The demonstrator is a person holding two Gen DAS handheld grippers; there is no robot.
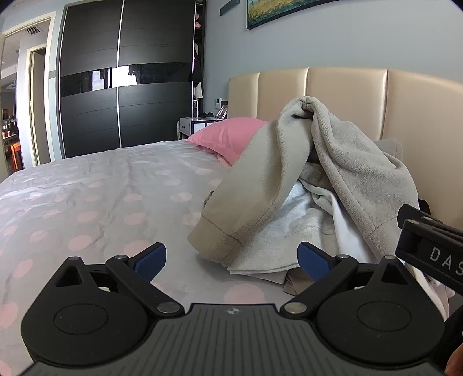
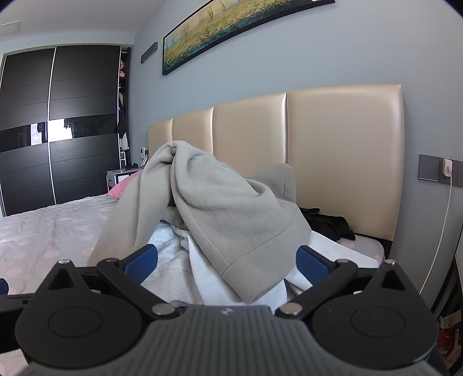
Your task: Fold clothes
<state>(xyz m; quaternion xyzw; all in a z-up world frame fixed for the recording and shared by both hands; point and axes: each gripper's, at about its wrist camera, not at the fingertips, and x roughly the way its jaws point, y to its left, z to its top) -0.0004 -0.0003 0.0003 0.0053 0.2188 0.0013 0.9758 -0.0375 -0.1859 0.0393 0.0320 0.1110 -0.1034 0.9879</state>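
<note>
Bedroom, polka-dot bed [image 1: 101, 188]. Clothes heap centre-right: beige fleece [image 1: 332, 162] draped over grey and white garments. Left gripper [image 1: 231, 259] and right gripper [image 2: 227, 261] both spread wide, empty. Risk: layers overlap, so one pinch likely drags several garments.

- Right gripper [image 2: 227, 261] low in front, blue pads [image 2: 312, 267] spread wide, nothing pinched between them.
- Beige fleece garment [image 2: 220, 208] heaped in a peak on the pile, one hemmed edge drooping between the pads.
- Beneath it a light grey sweatshirt [image 2: 170, 260] and white cloth [image 2: 211, 277].
- Black clothing [image 2: 330, 222] against the cream padded headboard [image 2: 341, 150].
- Dotted bedspread [image 2: 43, 237] left, pink pillow [image 2: 120, 189] beyond.
- Dark wardrobe [image 2: 58, 130] far left; long painting [image 2: 231, 26] above.
</note>
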